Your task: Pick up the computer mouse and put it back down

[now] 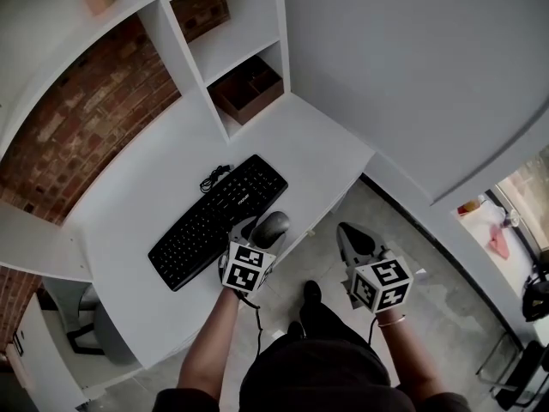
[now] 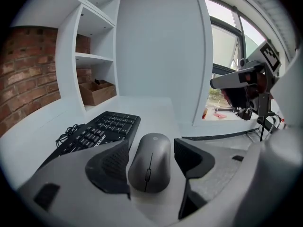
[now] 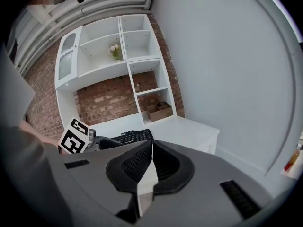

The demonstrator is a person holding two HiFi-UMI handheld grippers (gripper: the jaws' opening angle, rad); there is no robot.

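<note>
Our left gripper (image 2: 151,148) has its jaws spread wide, and the grey computer mouse (image 2: 149,168) sits between them on the white desk (image 2: 156,107). There is a narrow gap at the right jaw and neither pad plainly presses on the mouse, so we have no grip on it. The black keyboard (image 2: 102,129) lies just ahead and to the left of that gripper, while our right gripper (image 3: 151,148), off to its right and past the desk's edge, has its jaws pressed together with nothing between them.
</note>
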